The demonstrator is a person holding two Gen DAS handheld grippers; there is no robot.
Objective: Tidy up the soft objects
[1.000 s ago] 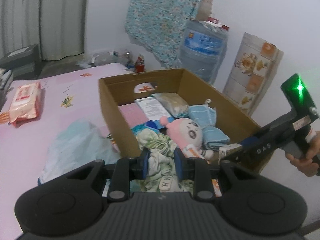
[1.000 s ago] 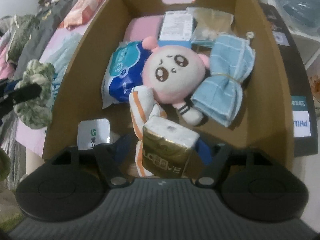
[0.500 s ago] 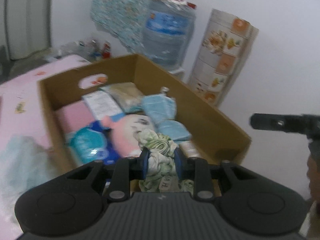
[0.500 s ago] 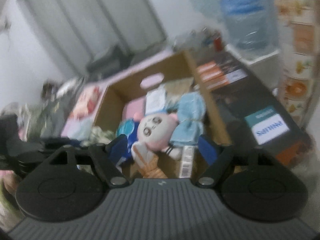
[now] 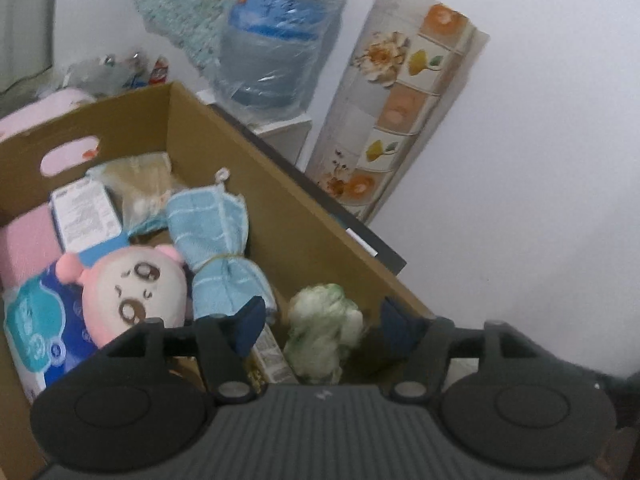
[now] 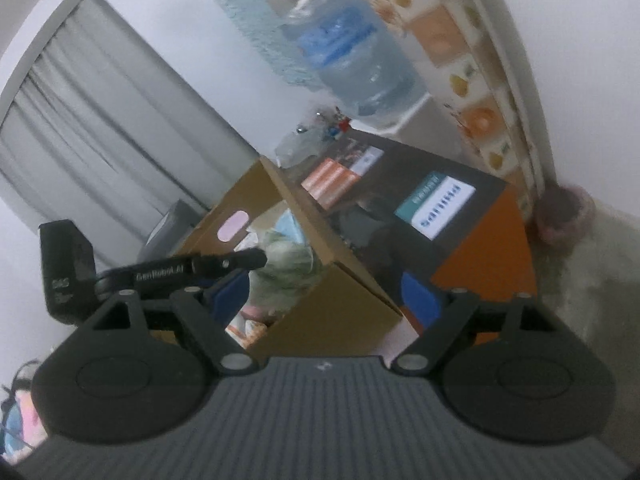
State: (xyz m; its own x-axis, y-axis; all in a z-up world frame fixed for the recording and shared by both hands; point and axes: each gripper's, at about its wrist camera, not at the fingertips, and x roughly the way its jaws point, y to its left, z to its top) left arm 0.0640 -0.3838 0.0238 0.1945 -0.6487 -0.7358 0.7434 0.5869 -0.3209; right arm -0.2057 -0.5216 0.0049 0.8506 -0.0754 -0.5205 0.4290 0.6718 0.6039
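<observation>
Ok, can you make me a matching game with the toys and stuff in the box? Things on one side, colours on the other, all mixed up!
Things:
1. doll's head
2. tied towel
3. rolled cloth
4. cardboard box

Colours:
A. brown
B. green and white
C. pink
D. light blue

Pairs: 1-C, 2-D, 3-B, 4-A

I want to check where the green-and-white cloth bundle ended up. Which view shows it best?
The left wrist view: the cloth bundle sits in the cardboard box, between the open left gripper pads. The right wrist view shows only a blur behind the box wall.
</observation>
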